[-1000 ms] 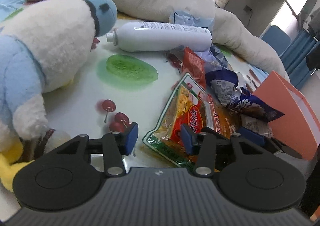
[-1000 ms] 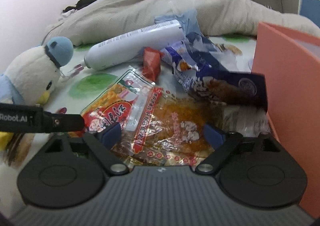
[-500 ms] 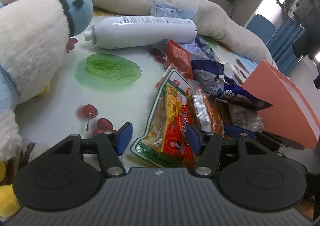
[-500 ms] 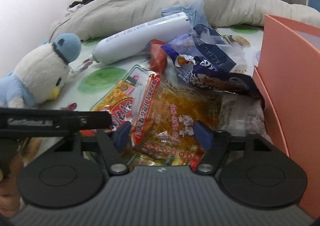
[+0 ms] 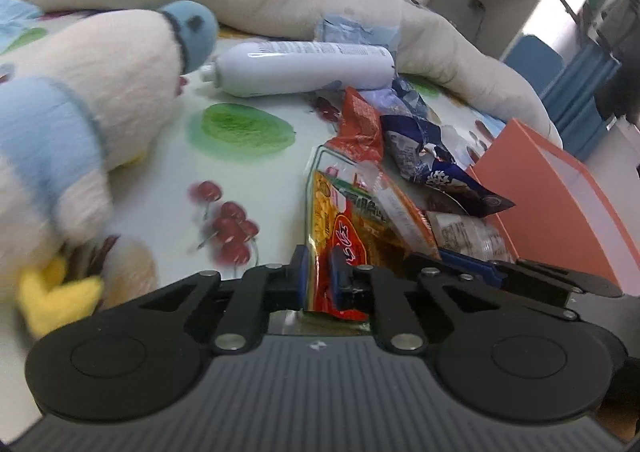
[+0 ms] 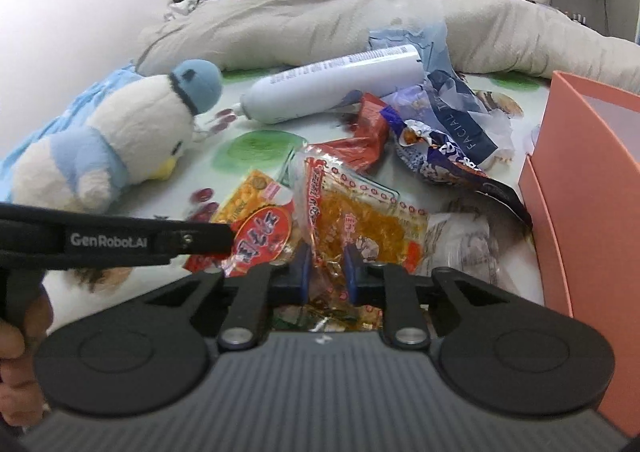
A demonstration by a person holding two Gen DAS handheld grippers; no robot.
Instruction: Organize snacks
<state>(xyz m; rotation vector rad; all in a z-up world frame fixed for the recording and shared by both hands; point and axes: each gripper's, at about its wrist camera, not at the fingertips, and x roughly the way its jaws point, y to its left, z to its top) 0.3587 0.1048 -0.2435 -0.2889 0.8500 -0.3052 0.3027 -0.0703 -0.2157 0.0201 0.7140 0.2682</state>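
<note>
Corn snack pkt point(image 5: 340, 220) lies on the fruit-print sheet point(image 5: 168, 180), left of the orange box point(image 5: 560, 204); its near edge is clamped by L gripper point(image 5: 318, 272). Clear orange snack pkt point(image 6: 360, 228), overlapping it boxward, is pinched by R gripper point(image 6: 326, 268). Blue wrapper point(image 6: 448, 164), white bottle point(image 6: 332, 88), plush penguin point(image 6: 120, 144) noted farther from box.

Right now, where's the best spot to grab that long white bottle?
Probably the white bottle at its middle, from above, with a tool's fingers across its width: it lies flat on the bed sheet, with a blue wrapper crowding its fat end.
</note>
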